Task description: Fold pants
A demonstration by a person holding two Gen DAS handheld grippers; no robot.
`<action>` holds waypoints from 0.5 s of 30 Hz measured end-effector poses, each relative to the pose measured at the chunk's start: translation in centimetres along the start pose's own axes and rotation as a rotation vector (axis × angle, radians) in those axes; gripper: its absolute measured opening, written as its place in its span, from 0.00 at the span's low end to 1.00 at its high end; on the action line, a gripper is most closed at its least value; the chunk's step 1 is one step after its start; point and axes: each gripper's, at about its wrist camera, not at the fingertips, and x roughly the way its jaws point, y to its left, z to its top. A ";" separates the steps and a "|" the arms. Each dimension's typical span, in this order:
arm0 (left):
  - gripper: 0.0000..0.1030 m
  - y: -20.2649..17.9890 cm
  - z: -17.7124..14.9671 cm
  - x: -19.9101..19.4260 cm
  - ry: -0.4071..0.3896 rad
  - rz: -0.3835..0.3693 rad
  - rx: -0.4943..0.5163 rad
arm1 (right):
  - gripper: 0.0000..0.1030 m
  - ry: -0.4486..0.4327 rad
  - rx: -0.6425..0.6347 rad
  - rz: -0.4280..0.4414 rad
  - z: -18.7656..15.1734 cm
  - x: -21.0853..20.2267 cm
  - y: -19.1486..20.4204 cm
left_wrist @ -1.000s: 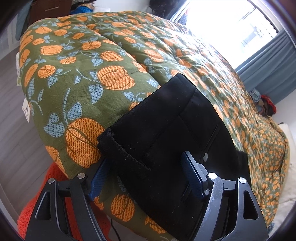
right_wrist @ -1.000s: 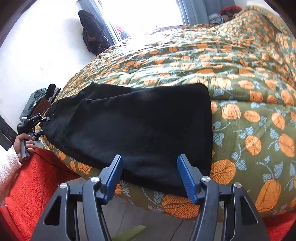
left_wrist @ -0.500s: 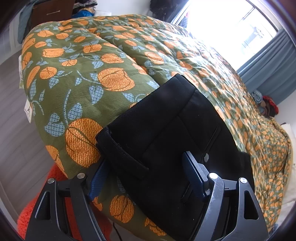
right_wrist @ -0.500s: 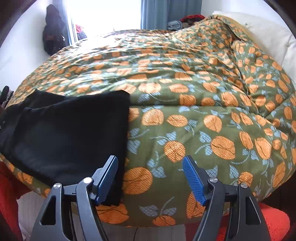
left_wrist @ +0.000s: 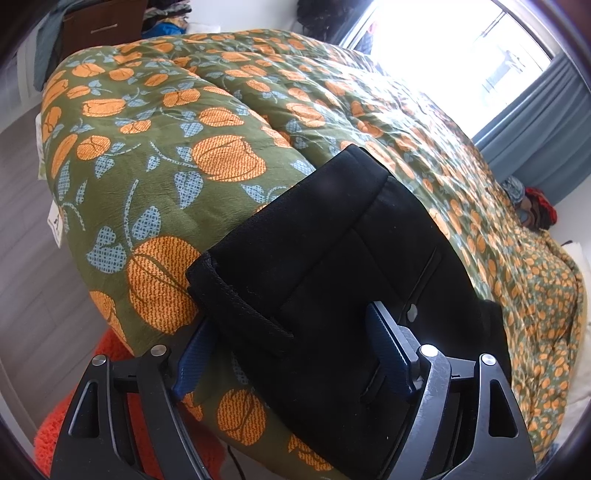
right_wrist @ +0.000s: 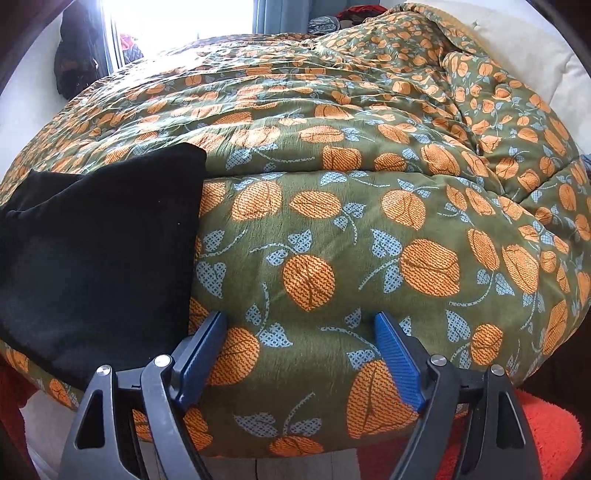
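Observation:
The black pants (left_wrist: 332,266) lie folded in a flat rectangle on the green quilt with orange pumpkins (left_wrist: 207,122), near the bed's front edge. In the left wrist view my left gripper (left_wrist: 291,332) is open, its blue fingers on either side of the pants' waistband corner, not closed on it. In the right wrist view the pants (right_wrist: 96,251) lie at the left. My right gripper (right_wrist: 301,332) is open and empty over bare quilt (right_wrist: 369,155), to the right of the pants.
An orange shaggy rug (right_wrist: 546,435) lies on the floor by the bed. A bright window with blue curtains (left_wrist: 532,122) is behind the bed. A dark dresser (left_wrist: 107,22) stands at the far left. A pale pillow (right_wrist: 524,48) lies at the head.
My right gripper has swung to the right, off the pants and onto bare quilt. My left gripper has stayed at the waistband corner, shifting only slightly.

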 end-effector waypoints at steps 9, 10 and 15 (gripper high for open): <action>0.77 0.0 0.0 0.0 -0.001 -0.001 -0.001 | 0.81 0.000 0.001 0.001 -0.1 0.0 0.0; 0.74 -0.1 0.0 -0.1 -0.006 -0.001 0.000 | 0.81 0.000 0.002 0.002 -0.1 0.1 -0.1; 0.34 1.1 0.2 -1.2 -0.054 -0.038 -0.057 | 0.82 0.000 0.007 0.004 -0.2 0.1 -0.1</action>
